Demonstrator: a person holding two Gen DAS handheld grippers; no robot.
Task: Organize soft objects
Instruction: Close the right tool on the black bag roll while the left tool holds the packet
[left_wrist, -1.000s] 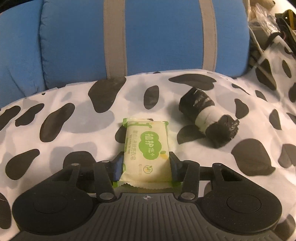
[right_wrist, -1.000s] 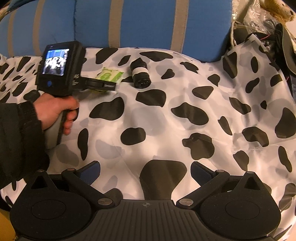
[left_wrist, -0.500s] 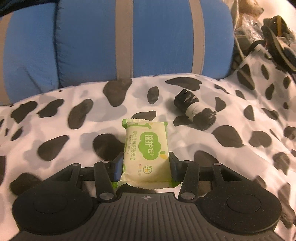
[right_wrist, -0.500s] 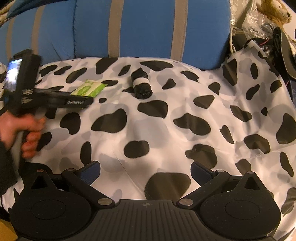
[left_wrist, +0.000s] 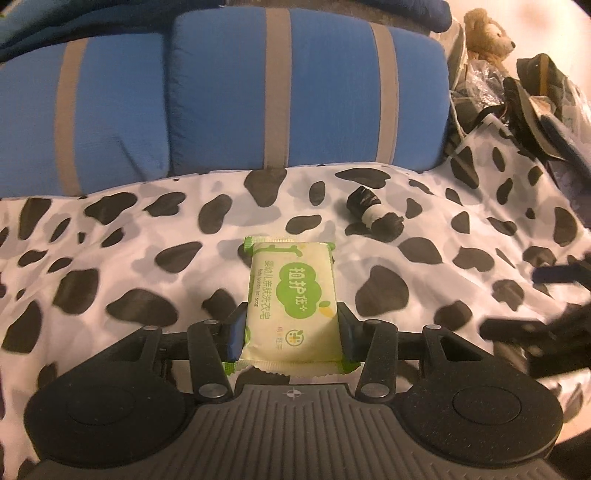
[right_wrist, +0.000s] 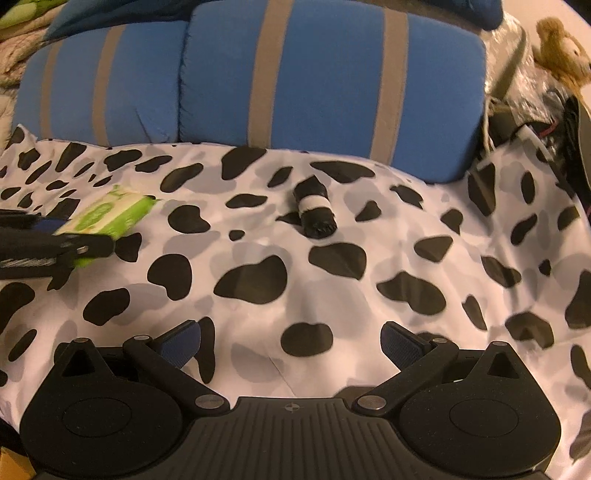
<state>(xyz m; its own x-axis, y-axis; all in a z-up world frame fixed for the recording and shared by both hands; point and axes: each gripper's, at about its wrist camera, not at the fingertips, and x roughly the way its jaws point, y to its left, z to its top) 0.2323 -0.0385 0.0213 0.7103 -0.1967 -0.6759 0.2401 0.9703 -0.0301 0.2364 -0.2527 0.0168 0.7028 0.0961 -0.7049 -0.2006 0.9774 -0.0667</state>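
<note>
Left hand-held gripper (left_wrist: 291, 334) closed on a pale yellow-and-green soft plastic packet (left_wrist: 291, 299), centre of left wrist view; right hand-held gripper (right_wrist: 291, 339) wide open, holding nothing.

Packet is pinched at both long edges near its rear end, held just above a white bedsheet w/ black cow spots (right_wrist: 332, 295); whether it touches the sheet can't be told. Likely light, squashy, w/ slick wrapper, so a mid-body grip across the width suits better than the crimped ends. A small black roll w/ white band (right_wrist: 314, 208) lies on the sheet, upper centre of right wrist view, well apart from the packet; prob. soft, best taken across its middle. Sheet is rumpled, yielding. Behind: blue cushions w/ grey stripes (left_wrist: 295, 99); brown plush toy (left_wrist: 485, 31) and dark clutter at upper right.
</note>
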